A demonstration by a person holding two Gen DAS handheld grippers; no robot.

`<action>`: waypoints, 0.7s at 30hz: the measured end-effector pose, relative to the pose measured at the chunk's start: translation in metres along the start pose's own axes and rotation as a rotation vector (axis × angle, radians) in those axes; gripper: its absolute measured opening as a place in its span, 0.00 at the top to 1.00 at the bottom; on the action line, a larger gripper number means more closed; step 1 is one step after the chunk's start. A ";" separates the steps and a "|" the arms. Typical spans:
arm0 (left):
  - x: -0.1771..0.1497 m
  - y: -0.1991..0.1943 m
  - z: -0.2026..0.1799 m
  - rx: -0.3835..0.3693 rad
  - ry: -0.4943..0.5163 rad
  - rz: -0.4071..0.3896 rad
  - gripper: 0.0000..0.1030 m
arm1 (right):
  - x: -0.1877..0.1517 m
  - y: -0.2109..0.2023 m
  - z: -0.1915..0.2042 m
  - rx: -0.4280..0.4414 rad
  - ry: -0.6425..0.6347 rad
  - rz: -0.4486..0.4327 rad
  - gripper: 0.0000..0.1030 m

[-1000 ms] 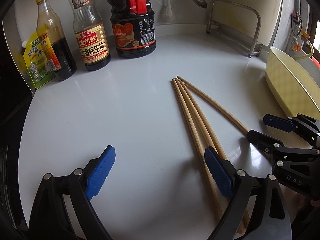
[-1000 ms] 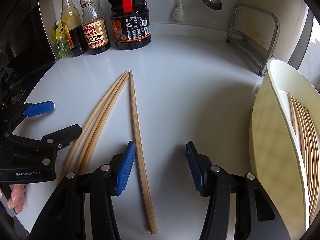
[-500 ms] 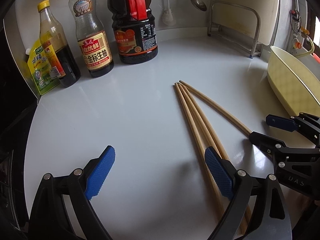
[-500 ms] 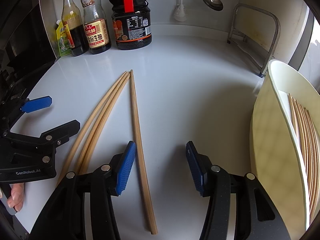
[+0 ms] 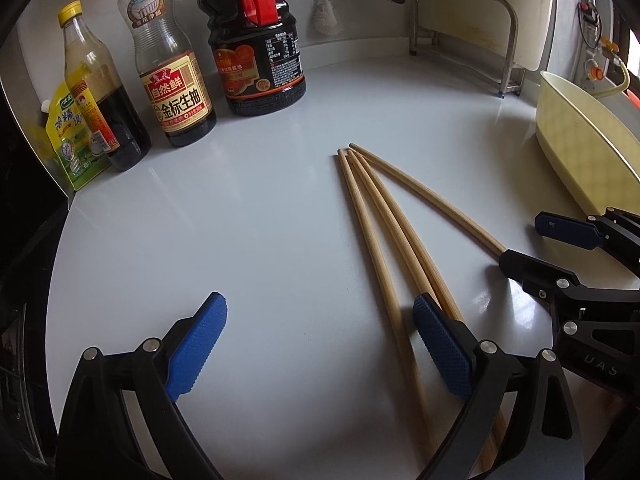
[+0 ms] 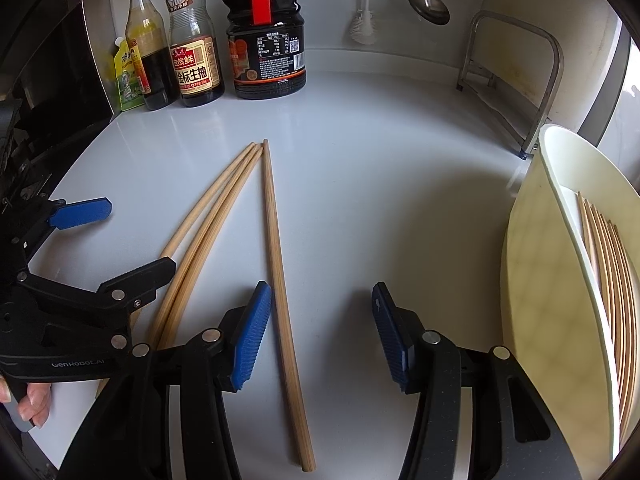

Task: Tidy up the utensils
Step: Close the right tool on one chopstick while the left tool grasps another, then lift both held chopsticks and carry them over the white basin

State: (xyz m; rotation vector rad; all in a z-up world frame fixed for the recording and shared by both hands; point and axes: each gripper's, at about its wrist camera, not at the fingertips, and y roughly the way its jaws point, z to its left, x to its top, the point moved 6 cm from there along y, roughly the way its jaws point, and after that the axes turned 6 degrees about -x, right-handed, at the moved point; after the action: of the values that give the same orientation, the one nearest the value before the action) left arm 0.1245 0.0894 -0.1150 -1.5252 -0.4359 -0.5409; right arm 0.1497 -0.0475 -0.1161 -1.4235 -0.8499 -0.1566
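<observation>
Both grippers gape empty: left gripper (image 5: 320,344), right gripper (image 6: 320,332). Chopsticks (image 6: 276,264) between fingers; sauce bottles (image 6: 192,60) beyond, tray (image 6: 560,280) right.

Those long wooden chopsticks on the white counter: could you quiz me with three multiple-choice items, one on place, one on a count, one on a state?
1. Where is the pale yellow plastic basin?
A. At the counter's right edge
B. Beside the bottles
C. On the metal rack

2. How many long wooden chopsticks lie loose on the white counter?
A. Two
B. Four
C. Seven

3. How stands the right gripper?
A. Shut on a chopstick
B. Open, nothing gripped
C. Shut on the basin

Answers:
1 A: it sits at the right in both views, with more chopsticks inside.
2 B: three lie fanned together, one apart.
3 B: its blue pads stand apart; one chopstick lies untouched between them.
</observation>
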 end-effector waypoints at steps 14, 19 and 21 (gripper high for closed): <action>-0.002 -0.007 -0.023 -0.124 0.017 0.001 0.78 | -0.001 -0.005 0.027 0.029 -0.121 -0.023 0.86; -0.002 -0.007 -0.019 -0.132 -0.007 0.001 0.93 | -0.001 -0.006 0.028 0.021 -0.115 -0.027 0.94; -0.003 -0.007 -0.015 -0.132 -0.023 0.002 0.93 | -0.001 -0.005 0.024 0.018 -0.096 -0.025 0.94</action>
State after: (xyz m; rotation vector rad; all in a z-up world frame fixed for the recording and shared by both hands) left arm 0.1173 0.0745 -0.1110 -1.6596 -0.4231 -0.5605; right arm 0.1361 -0.0269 -0.1142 -1.4128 -0.9460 -0.1002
